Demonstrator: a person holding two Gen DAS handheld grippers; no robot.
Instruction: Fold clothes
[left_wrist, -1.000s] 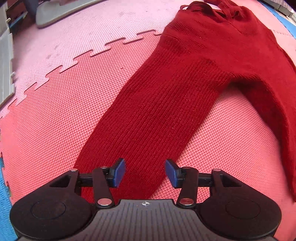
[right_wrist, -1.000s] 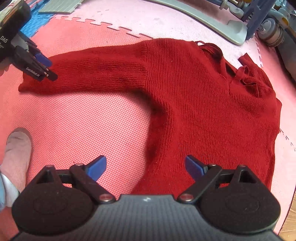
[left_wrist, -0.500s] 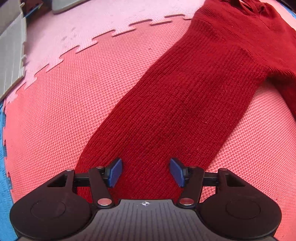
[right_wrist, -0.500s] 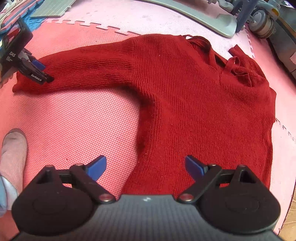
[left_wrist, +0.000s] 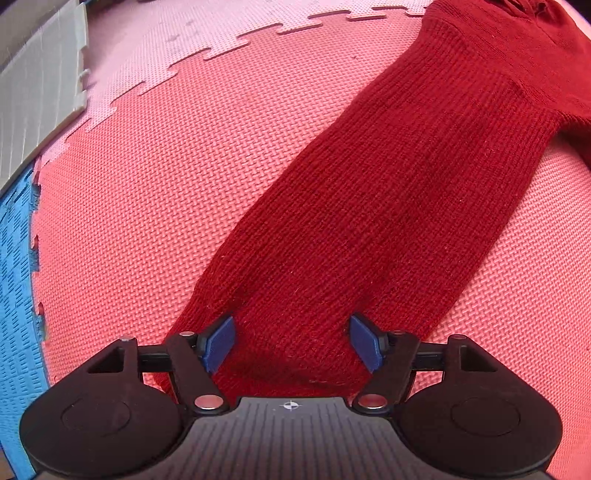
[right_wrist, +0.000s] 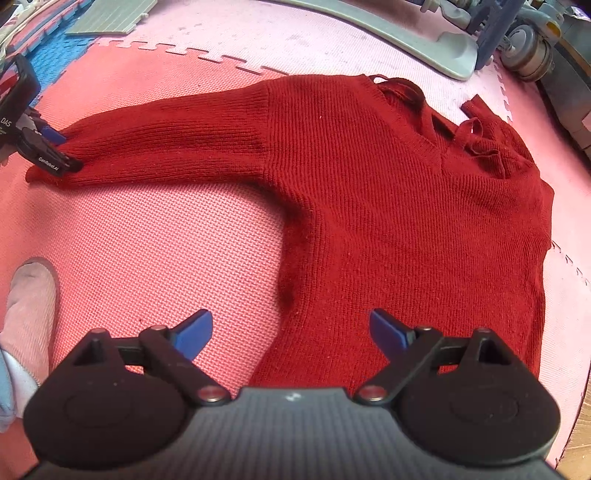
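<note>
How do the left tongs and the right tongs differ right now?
The left tongs straddle the sweater's sleeve cuff; the right tongs sit at its bottom hem, with one pad over bare mat. The right tongs gape wider. Both are open, gripping nothing.

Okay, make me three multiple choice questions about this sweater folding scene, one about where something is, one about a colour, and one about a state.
1. Where is the left gripper?
A. at the sweater's sleeve end
B. at the collar
C. off the mat

2. What colour is the sweater?
A. blue
B. dark red
C. grey

3. How does the right gripper stand?
A. shut on the hem
B. open, holding nothing
C. shut on the sleeve

Answers:
1. A, the sleeve end lies between its fingers.
2. B, the knit is dark red in both views.
3. B, its blue pads stand wide apart above the hem.
</note>
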